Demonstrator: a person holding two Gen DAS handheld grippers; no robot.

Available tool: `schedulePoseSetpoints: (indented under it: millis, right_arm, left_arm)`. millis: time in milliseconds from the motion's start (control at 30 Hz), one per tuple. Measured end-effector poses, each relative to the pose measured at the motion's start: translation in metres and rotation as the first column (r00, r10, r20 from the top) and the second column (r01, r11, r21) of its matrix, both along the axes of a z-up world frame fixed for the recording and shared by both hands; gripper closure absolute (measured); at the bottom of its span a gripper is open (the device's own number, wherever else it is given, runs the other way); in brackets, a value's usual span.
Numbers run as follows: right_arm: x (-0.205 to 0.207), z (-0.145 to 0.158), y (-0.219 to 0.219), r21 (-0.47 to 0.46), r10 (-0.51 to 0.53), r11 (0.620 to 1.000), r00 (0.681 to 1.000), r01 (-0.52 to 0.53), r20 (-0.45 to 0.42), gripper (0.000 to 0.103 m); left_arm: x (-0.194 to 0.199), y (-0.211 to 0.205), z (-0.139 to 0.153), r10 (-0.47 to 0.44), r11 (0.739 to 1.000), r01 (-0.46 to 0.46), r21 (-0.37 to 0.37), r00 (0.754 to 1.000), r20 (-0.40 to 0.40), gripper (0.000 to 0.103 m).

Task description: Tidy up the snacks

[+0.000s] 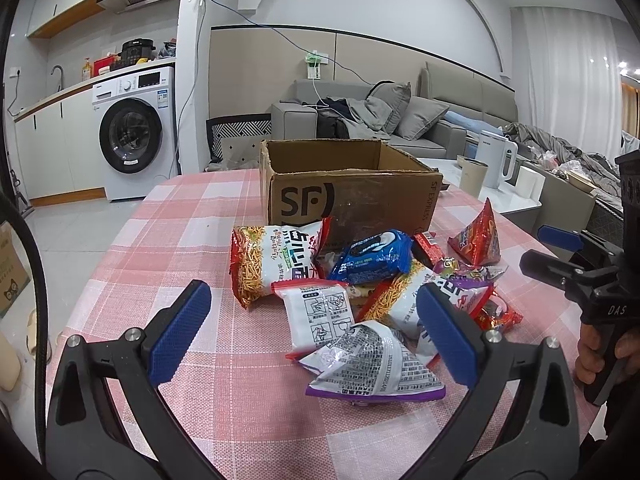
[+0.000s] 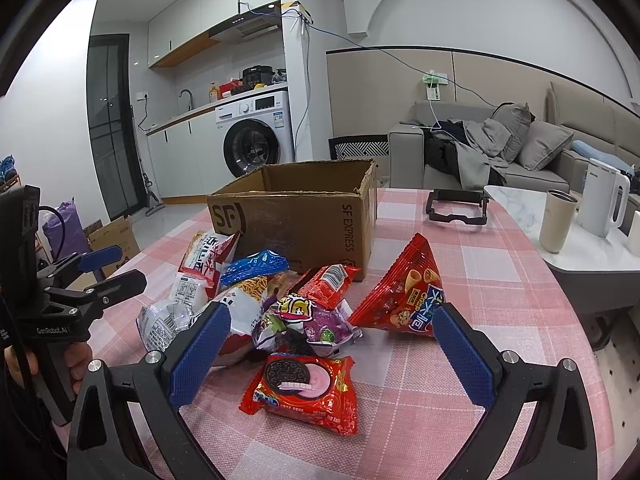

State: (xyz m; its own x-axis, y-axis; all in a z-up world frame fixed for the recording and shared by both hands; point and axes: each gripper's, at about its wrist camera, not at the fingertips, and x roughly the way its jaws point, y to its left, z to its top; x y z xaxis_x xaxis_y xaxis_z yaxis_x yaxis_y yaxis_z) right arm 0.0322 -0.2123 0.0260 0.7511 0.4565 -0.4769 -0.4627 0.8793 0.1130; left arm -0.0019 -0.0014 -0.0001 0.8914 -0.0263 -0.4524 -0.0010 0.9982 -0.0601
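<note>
An open SF cardboard box stands on the pink checked table. A pile of snack packs lies in front of it: a noodle snack bag, a blue Oreo pack, a white-and-purple pack, a red cone-snack bag and a red Oreo pack. My left gripper is open and empty just above the near packs. My right gripper is open and empty over the red Oreo pack.
A black frame holder lies on the table to the right of the box. A side table with a beige cup and a white kettle stands to the right. A washing machine and a sofa stand behind.
</note>
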Motion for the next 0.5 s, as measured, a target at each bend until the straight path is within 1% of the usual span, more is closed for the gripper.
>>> schedulePoseSetpoints:
  millis: [500]
  right_arm:
    - [0.0039,-0.0014,-0.0005,-0.004,-0.009,1.0,1.0,0.008,-0.023,0.0]
  left_arm:
    - [-0.0014,-0.0035,0.0002,-0.004,1.0,0.004,0.004,1.0,-0.004,0.001]
